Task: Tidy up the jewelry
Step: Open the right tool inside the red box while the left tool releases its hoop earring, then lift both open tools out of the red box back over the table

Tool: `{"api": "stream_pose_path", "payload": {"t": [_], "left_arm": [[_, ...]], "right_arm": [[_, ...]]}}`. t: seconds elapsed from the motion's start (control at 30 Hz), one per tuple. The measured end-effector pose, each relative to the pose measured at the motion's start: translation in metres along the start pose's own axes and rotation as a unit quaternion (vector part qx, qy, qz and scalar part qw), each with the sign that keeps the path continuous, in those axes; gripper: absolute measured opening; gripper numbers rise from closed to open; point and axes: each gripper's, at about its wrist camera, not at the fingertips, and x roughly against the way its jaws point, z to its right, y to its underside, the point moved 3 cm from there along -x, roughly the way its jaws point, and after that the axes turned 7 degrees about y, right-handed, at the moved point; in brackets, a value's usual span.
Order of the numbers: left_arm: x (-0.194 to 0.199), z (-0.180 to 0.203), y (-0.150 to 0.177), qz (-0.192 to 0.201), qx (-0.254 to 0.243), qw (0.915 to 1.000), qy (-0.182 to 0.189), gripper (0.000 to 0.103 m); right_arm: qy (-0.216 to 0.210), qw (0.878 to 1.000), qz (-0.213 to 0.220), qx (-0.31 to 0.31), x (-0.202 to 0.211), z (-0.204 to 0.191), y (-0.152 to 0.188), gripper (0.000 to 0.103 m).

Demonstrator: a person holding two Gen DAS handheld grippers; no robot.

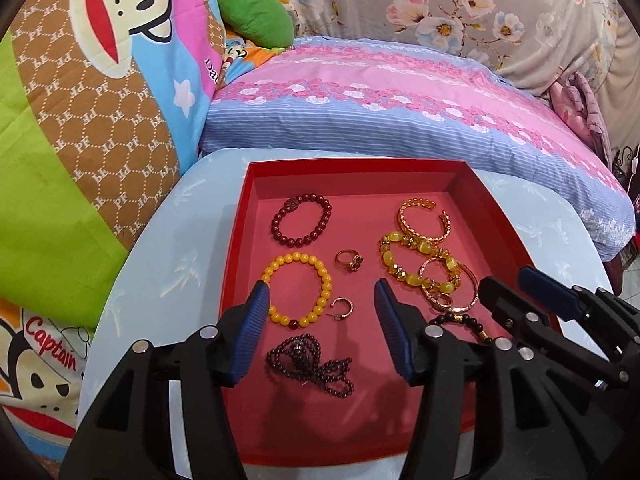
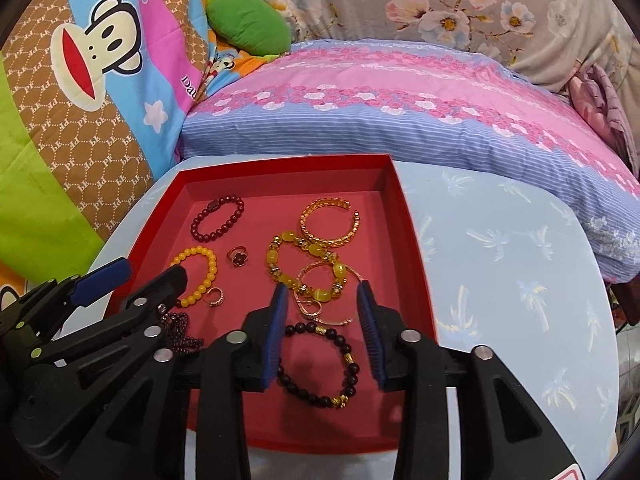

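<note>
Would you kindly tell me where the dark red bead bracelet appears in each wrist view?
Left wrist view: dark red bead bracelet lies upper centre-left, near the tray's far left corner.
Right wrist view: the bracelet sits further left, same far corner.
Shared landmark: the flower ring just right of and nearer than it.

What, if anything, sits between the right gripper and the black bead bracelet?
Nothing visible. The right gripper is open above the black bead bracelet, which lies on the red tray floor near the gold bangle pile.
</note>
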Motion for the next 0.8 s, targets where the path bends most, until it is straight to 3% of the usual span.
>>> {"api": "stream_pose_path", "payload": {"t": [0.13, 0.37, 0.57, 0.67, 0.8], "left_arm": [[0.013, -0.001, 0.006, 0.005, 0.004, 1.0000, -0.006, 0.060], [0.033, -0.003, 0.020, 0.008, 0.014, 0.9997, -0.020, 0.074], [0.050, -0.009, 0.032, 0.014, 0.028, 0.9988, -0.037, 0.090], [0.055, -0.013, 0.038, 0.015, 0.040, 0.9983, -0.038, 0.093], [0.060, -0.013, 0.046, 0.013, 0.040, 0.9983, -0.040, 0.094]], "right_arm": [[0.004, 1.000, 0.007, -0.012, 0.013, 0.007, 0.006, 0.050], [0.011, 1.000, 0.015, -0.012, 0.035, 0.012, 0.020, 0.054], [0.020, 0.999, 0.027, -0.026, 0.051, 0.020, 0.034, 0.071], [0.020, 0.999, 0.026, -0.033, 0.056, 0.025, 0.040, 0.082], [0.017, 0.999, 0.013, -0.028, 0.058, 0.025, 0.048, 0.084]]}}
